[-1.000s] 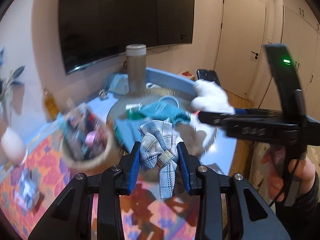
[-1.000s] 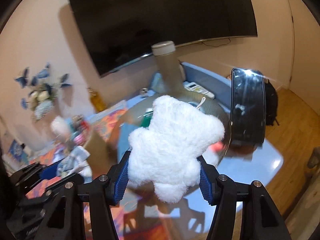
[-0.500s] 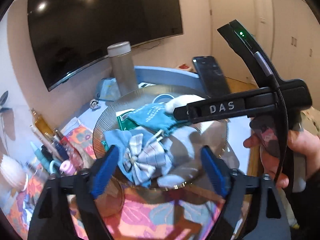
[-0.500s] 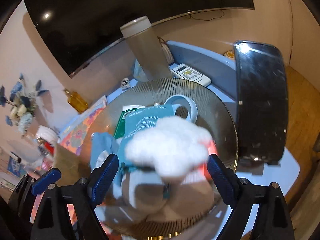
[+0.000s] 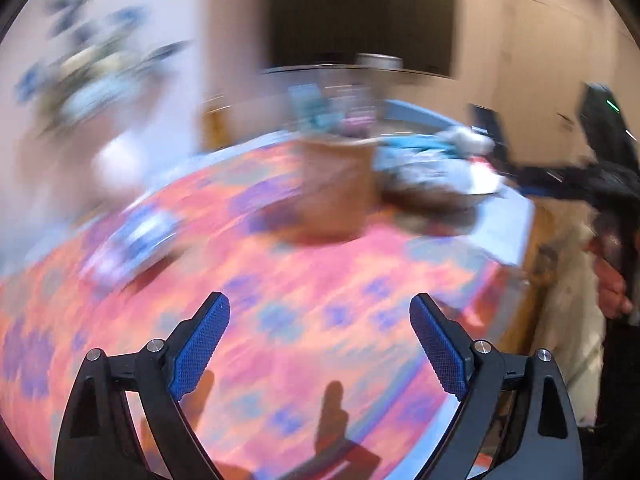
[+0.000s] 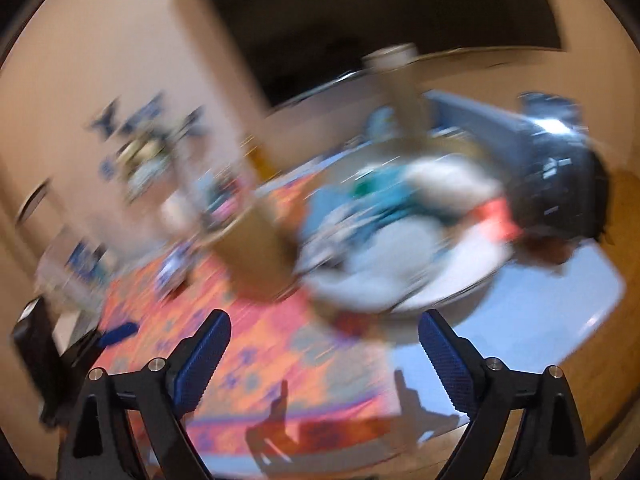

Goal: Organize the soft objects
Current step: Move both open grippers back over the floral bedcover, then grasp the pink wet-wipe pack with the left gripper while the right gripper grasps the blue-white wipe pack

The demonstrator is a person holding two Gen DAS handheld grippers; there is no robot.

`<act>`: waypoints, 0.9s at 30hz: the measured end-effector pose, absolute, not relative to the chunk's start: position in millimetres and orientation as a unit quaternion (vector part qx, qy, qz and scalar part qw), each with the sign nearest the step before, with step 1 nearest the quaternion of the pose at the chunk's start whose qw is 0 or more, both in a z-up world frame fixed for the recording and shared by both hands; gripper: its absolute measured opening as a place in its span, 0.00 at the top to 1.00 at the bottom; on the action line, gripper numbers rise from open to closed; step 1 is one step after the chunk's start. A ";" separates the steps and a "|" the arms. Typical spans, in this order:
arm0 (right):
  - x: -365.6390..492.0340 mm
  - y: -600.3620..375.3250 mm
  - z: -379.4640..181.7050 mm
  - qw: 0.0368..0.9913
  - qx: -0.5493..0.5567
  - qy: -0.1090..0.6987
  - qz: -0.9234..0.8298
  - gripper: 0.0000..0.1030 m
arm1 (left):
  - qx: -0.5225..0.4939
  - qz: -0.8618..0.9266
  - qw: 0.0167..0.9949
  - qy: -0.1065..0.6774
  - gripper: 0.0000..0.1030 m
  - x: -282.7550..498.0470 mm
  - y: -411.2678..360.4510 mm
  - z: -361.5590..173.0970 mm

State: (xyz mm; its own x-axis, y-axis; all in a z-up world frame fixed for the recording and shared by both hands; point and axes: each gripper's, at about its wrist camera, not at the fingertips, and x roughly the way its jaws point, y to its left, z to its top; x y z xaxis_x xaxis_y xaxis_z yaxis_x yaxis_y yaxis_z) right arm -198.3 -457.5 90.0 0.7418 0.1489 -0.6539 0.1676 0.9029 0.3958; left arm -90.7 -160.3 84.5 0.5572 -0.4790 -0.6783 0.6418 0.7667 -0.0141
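Observation:
Both views are smeared by motion. The round ribbed tray holds a pile of soft things: a white plush lying on top, teal cloth and pale blue fabric beside it. My right gripper hangs in front of the tray, its jaws opening with nothing between them. My left gripper is open and empty over the orange and pink patterned cloth. From there the tray and its pile lie further back to the right.
A brown basket stands left of the tray, and a tall cylinder stands behind it. A dark chair back is at the right edge. A hand holds the other tool. The light blue tabletop shows right of the cloth.
Both grippers opened. The checked bow and the white plush dropped onto the tray pile. The left gripper then swung away left over the patterned cloth; the right one drew back.

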 end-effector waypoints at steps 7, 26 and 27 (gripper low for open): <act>-157.9 -328.2 79.4 0.892 0.100 0.426 0.113 0.08 | 0.072 -0.087 0.907 0.406 0.12 -47.3 -29.2 83.0; 30.0 -207.3 80.9 0.859 0.198 0.463 0.090 0.08 | -0.127 -0.043 0.879 0.458 0.12 80.0 27.4 91.7; 38.5 -203.9 81.7 0.860 0.189 0.466 0.084 0.08 | -0.136 -0.044 0.878 0.457 0.12 88.0 24.5 89.4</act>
State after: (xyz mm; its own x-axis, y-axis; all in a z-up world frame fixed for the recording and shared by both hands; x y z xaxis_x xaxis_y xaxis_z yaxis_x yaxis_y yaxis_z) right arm 38.5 -203.9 81.7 0.5509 0.3209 -0.7704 0.0318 0.9144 0.4036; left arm 88.0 24.5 89.4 0.5780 -0.2018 -0.7906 -0.0464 0.9592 -0.2788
